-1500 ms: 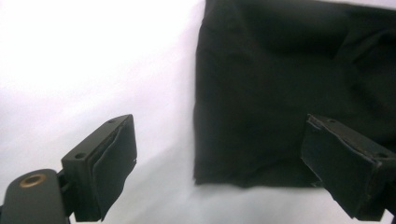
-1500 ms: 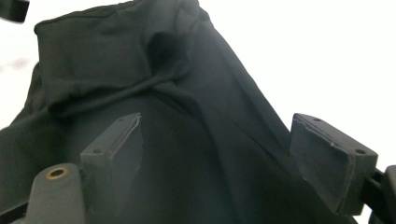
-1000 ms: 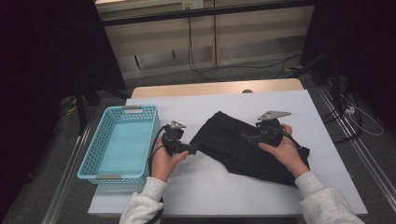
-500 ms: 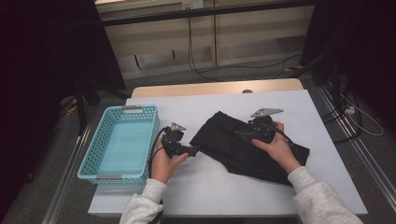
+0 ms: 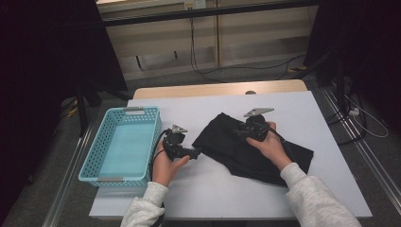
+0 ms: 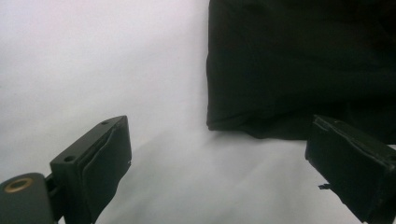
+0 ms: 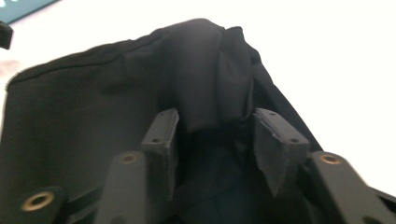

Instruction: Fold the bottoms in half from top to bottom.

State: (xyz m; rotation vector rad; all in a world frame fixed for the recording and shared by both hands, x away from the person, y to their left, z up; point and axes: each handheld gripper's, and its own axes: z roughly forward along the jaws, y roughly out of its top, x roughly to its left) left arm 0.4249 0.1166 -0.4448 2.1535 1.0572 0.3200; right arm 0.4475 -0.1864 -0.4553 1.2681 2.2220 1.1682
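Centrally, the white table (image 5: 302, 109) took up the middle of the high view. On it, right of centre, lay the black cloth (image 5: 222, 142), crumpled and spread toward the lower right. At centre left the turquoise basket (image 5: 94, 156) sat on the table's left edge. The right gripper (image 5: 239, 132) rested on the cloth's upper part; its jaws had just been closing, with a raised fold bunched between the pads (image 7: 164, 140), contact unclear. The left gripper (image 5: 197, 152) lay just left of the cloth's edge, jaws wide apart on bare table.
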